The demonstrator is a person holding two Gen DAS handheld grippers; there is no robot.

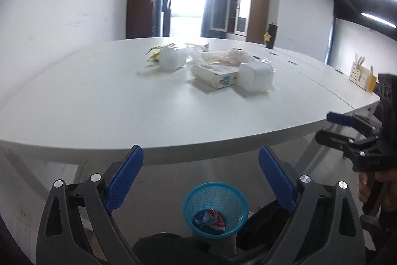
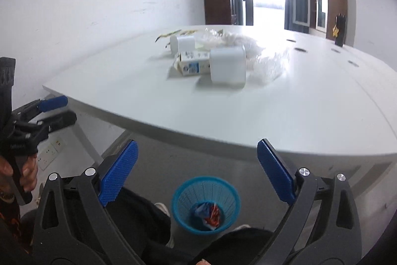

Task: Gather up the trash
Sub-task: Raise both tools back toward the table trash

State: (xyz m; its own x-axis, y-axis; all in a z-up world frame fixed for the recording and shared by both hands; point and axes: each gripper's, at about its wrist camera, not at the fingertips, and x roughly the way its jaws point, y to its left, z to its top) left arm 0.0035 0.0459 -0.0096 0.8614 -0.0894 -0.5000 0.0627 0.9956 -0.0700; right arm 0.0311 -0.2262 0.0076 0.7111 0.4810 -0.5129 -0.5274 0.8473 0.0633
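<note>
A: Where does the trash sit?

B: Most of it is bunched on the white table (image 1: 99,101), well in from the near edge: a flat carton with blue print (image 1: 218,77), a white tub (image 1: 256,76) touching its right end, a second white tub (image 1: 172,58) behind to the left, yellow wrappers (image 1: 155,54) beside that, and clear crumpled plastic (image 1: 223,56) at the back. One red, white and blue wrapper (image 1: 209,217) already lies in the blue mesh bin (image 1: 215,193).

A: Why is the bin on the floor?

B: It stands below the table's edge, between the person's legs, so I'd judge anything lifted off the top can be carried back and let fall straight in.

A: And the tools?

B: The left hand-held gripper (image 1: 201,180) has its blue pads spread wide apart with nothing between them. The right hand-held gripper (image 2: 196,173) is likewise spread wide and empty. Both hang above the bin, short of the table, aimed toward the pile.

A: Next step?

B: Probably a reach forward; the near tub and carton look easiest to take first.
</note>
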